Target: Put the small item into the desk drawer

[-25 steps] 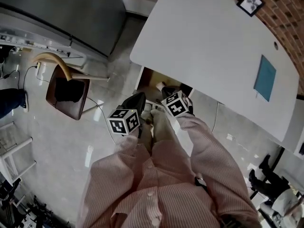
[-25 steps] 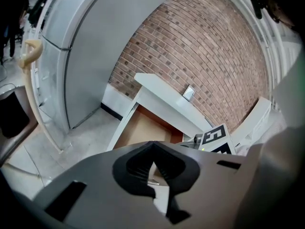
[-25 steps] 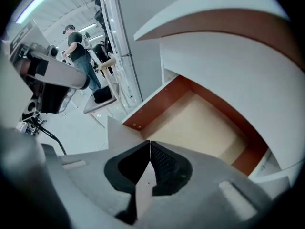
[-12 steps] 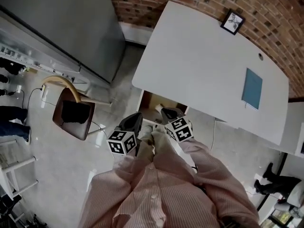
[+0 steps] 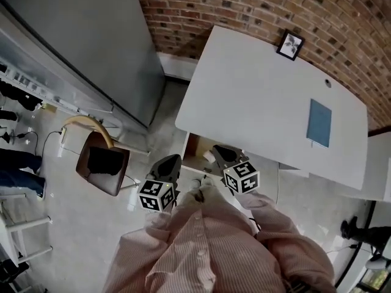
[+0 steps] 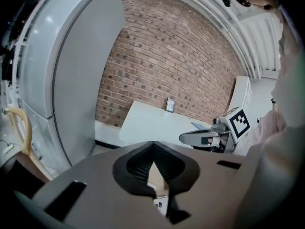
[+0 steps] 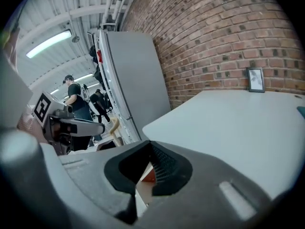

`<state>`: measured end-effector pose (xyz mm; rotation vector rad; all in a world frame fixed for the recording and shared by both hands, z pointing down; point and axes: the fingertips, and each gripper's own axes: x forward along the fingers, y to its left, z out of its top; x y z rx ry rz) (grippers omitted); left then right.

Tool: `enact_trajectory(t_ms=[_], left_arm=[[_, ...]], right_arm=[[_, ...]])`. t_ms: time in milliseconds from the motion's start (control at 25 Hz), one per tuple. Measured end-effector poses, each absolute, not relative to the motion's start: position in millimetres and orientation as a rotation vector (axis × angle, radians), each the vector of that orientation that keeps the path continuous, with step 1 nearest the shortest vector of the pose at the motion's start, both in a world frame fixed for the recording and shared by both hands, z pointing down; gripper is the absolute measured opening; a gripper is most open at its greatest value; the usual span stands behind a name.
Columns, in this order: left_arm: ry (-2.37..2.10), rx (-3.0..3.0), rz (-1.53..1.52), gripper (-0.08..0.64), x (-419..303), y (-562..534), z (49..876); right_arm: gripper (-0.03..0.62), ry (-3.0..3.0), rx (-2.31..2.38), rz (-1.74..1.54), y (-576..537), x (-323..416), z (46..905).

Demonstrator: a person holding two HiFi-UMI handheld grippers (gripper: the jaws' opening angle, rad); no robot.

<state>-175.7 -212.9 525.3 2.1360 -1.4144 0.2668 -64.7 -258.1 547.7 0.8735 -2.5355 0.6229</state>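
A white desk [image 5: 256, 96] stands against the brick wall, and its drawer [image 5: 195, 150] hangs open under the near edge, showing a brown inside. Something small and pale [image 5: 209, 157] lies in the drawer; I cannot tell what it is. My left gripper [image 5: 169, 162] hovers just left of the drawer front, its jaws shut with nothing between them [image 6: 153, 159]. My right gripper [image 5: 219, 152] is over the drawer's right part, also shut and empty [image 7: 150, 151]. Each gripper shows in the other's view, the right one [image 6: 193, 138] and the left one [image 7: 93, 126].
On the desk lie a teal notebook [image 5: 319, 122] and a small picture frame [image 5: 290, 44]. A tall grey cabinet [image 5: 79, 47] stands to the left. A brown chair [image 5: 102, 166] sits left of the drawer. People stand at the far left.
Both grippers have come up and away from the drawer, staying shut. The view has risen, so more of the brick wall and desk shows.
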Motion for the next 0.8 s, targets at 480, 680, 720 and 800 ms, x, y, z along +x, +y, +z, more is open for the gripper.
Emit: enact_trajectory(t_ms=[480,680,720,800], left_arm=[[-1.560,2.211,0.139,-0.002,-208,-225,469],[-1.618,2.240,0.096,-0.002,-214,-231,447],[-1.630,2.243,0.086,-0.002,-215,-232,443],[-1.652,2.252,0.066,-0.002,-219,-234,434]], right_arm=[[0.006,-2.706,1.047,0.577,-273,-49,467],[0.006,-2.764,1.121,0.600,-283,-40,442],[0.006,-2.768,1.132,0.603,-284,-38,438],[0.006,-2.779,1.150,0.592,-288,-35,431]])
